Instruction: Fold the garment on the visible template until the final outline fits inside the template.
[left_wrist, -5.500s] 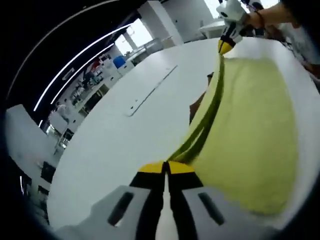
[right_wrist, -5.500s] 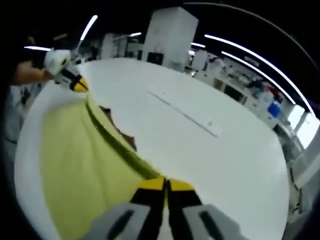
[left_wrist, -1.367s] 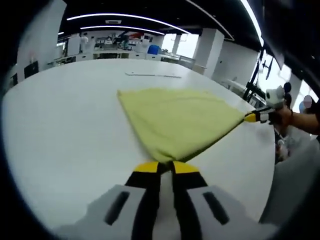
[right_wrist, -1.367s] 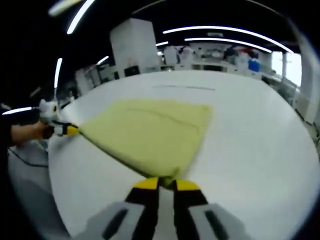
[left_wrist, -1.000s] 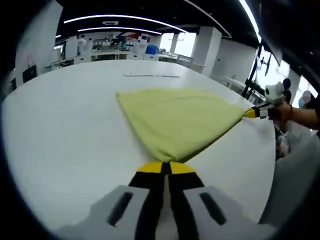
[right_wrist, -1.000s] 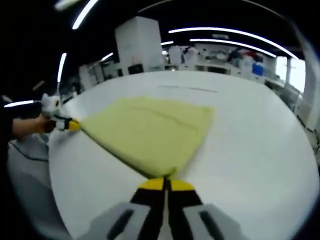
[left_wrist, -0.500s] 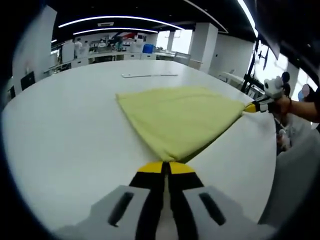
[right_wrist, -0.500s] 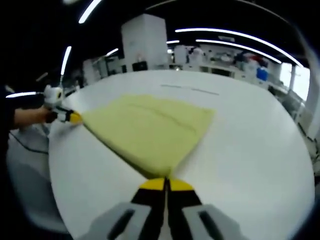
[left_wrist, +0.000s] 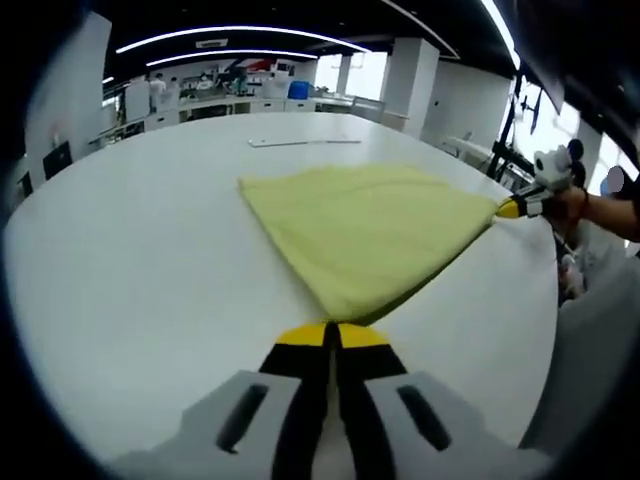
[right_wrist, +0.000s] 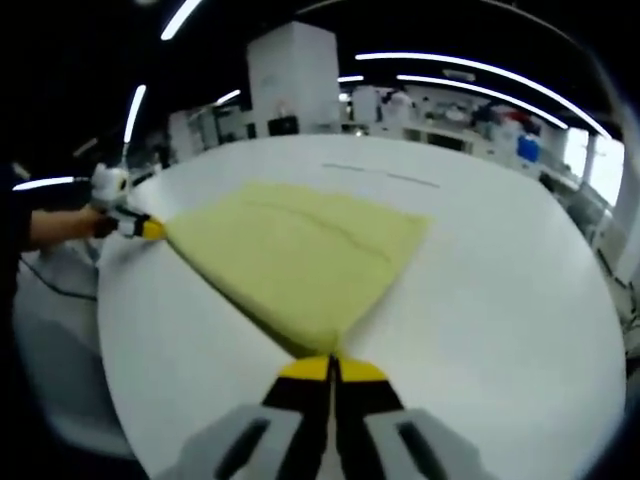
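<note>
Your ceiling light strips (left_wrist: 240, 35) arc brightly toward 12 o'clock, lighting the white bench (left_wrist: 130, 260) evenly (soft shadows only); fisheye bending and slight blur spoil the edges.

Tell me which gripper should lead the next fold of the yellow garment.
Neither has a clear edge. The left gripper and right gripper are each shut on a near corner of the yellow garment, which lies spread on the white table. They look evenly placed, so probably both should carry it over together.
</note>
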